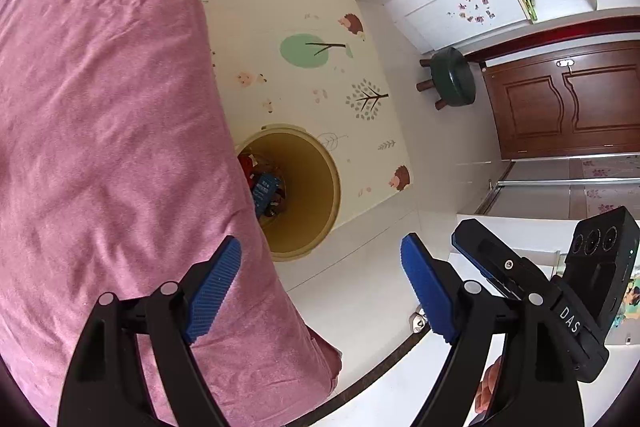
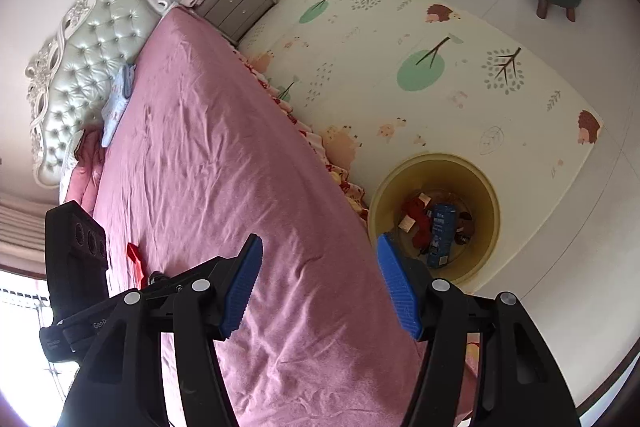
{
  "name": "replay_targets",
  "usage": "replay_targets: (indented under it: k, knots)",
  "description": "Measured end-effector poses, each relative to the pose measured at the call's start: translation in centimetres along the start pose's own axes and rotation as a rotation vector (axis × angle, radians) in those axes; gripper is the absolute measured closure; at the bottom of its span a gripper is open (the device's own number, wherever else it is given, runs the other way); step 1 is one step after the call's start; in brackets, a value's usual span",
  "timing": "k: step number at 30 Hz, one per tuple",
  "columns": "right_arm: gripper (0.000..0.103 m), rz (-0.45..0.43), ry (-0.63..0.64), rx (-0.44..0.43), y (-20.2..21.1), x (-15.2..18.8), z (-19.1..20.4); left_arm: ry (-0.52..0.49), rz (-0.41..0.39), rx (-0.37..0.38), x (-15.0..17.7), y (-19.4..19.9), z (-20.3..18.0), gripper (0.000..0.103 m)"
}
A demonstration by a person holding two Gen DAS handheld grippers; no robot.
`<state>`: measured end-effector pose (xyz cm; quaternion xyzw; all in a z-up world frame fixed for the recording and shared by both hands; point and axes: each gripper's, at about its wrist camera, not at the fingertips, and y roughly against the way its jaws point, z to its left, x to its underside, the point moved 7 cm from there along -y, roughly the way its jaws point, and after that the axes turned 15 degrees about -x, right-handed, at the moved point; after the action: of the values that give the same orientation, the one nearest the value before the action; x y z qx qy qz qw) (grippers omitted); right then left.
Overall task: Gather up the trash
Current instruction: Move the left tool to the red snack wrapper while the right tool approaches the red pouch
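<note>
Left gripper (image 1: pixel 321 290): jaws spread, empty, over pink bedspread (image 1: pixel 104 131) edge. Right gripper (image 2: pixel 319 287): spread, empty. Yellow bin (image 2: pixel 434 217) just ahead on play mat (image 2: pixel 460 99), holding blue carton (image 2: pixel 440 235) and red scraps

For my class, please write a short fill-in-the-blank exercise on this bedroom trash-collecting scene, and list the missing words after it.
1. The yellow bin stands on the floor beside the ____.
2. Both the left gripper and the right gripper hold ____.
3. The sheet on the bed is ____ in colour.
4. A small ____ item lies on the sheet.

Missing words: bed; nothing; pink; red
</note>
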<state>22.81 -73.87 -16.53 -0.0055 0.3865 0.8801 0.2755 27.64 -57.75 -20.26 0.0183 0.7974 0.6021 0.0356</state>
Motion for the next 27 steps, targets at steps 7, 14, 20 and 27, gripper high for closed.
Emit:
replay_targets:
  k: [7,14,20,27]
  knots:
    - [0.044,0.065,0.069,-0.055,-2.5,3.2,6.4,0.087,-0.060,-0.042,1.9,4.1,6.7,0.021]
    - [0.044,0.175,0.160,-0.092,-6.0,8.5,12.9,0.204,-0.097,-0.056,5.2,7.6,15.0,0.021]
    - [0.044,0.252,0.248,-0.107,-9.6,13.5,18.6,0.295,-0.123,-0.064,8.3,10.1,22.8,0.021]
    - [0.044,0.303,0.301,-0.127,-13.9,19.2,24.9,0.349,-0.147,-0.097,11.5,12.8,31.9,0.021]
